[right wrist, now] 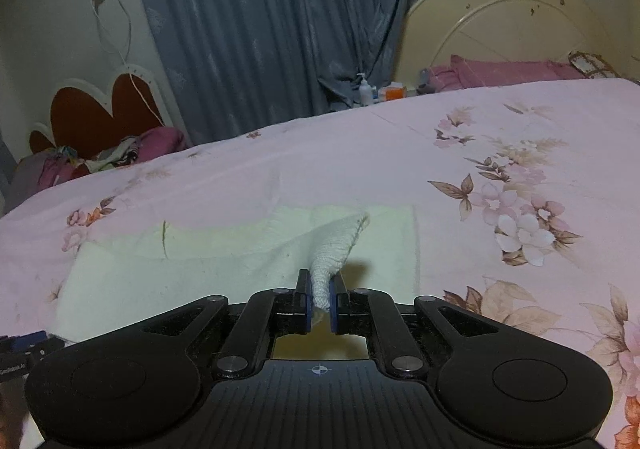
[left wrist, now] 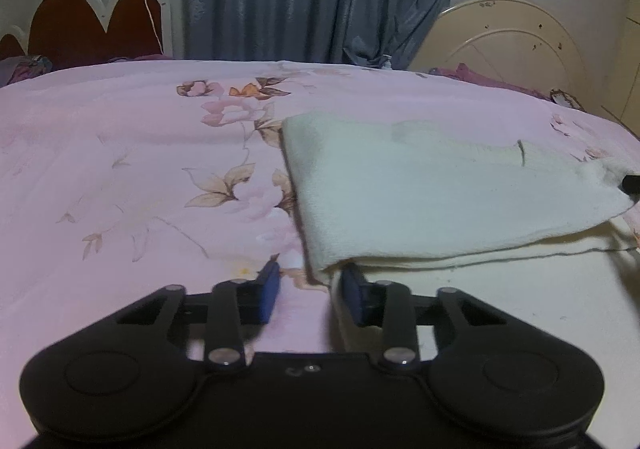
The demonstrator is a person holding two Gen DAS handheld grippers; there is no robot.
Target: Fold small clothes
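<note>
Left wrist view: my left tongs (left wrist: 310, 291) gape, cream garment (left wrist: 420, 189) corner just right; right tongs (right wrist: 320, 299) pinch its far corner.

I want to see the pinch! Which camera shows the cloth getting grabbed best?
The right wrist view. There the right gripper is shut on a bunched corner of the cream cloth, dead centre. The left wrist view shows only that cloth's folded edge and a black tip at the picture's right edge; the left gripper is open.
</note>
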